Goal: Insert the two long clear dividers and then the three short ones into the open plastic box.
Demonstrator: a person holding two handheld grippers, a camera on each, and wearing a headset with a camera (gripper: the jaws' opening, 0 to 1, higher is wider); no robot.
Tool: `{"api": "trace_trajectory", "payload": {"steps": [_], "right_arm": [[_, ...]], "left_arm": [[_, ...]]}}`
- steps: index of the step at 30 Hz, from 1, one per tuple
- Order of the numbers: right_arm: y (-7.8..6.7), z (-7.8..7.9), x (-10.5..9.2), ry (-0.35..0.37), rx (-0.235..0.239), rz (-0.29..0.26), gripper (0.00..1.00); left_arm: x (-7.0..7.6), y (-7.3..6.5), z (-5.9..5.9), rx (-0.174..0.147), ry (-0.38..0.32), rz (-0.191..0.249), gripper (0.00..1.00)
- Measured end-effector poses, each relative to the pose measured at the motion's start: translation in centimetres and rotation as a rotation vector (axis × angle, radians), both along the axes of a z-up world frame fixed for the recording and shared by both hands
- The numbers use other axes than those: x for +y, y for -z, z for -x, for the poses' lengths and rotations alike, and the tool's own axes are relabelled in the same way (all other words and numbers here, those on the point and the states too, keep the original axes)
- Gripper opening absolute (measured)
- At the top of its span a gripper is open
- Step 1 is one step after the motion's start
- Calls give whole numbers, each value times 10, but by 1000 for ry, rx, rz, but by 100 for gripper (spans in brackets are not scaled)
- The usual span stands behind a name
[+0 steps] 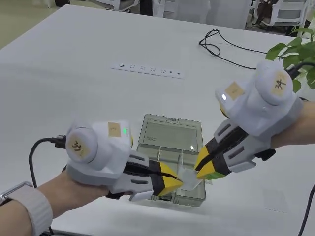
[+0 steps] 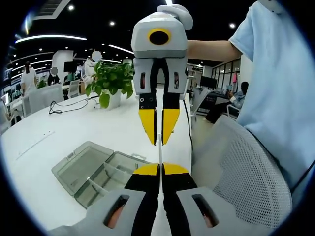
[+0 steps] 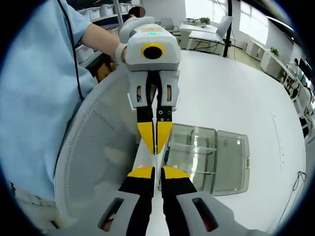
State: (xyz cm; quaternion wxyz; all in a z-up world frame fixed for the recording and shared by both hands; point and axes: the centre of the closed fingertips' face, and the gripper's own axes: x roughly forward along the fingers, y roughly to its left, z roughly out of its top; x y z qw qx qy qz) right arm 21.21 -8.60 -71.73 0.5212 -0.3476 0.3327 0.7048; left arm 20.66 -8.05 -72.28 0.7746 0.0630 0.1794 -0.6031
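left gripper [image 1: 172, 183] from 8 o'clock and right gripper [image 1: 202, 170] from 2 o'clock each pinch tight on one clear divider [image 1: 189, 178], held between them just above the open plastic box [image 1: 167, 135] on the white table [image 1: 74, 49].

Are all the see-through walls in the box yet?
Not yet. Some clear dividers already stand in the open plastic box; I can't count them. The left tongs and right tongs both pinch one small divider over it. That one needs slotting in, maybe others too.
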Motion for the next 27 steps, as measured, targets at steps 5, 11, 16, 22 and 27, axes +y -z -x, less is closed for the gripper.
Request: {"api": "trace_trajectory", "payload": {"steps": [5,11,16,22,27], "right_arm": [[-1,5,2,-21,-2,-1,3],[-2,8,4,-34,-6,-2,3],[-4,7,7,-23,-15,-8,2],[-3,6,6,-9,-10,2,2],[-3,4,6,0,-10,5,2]], "left_arm": [[0,-1,0,4,0,3,0],[1,2,2,21,11,-2,0],[1,3,1,25,11,-9,0],[0,3,1,25,9,-10,0],[2,4,-1,29,-11,-9,0]]}}
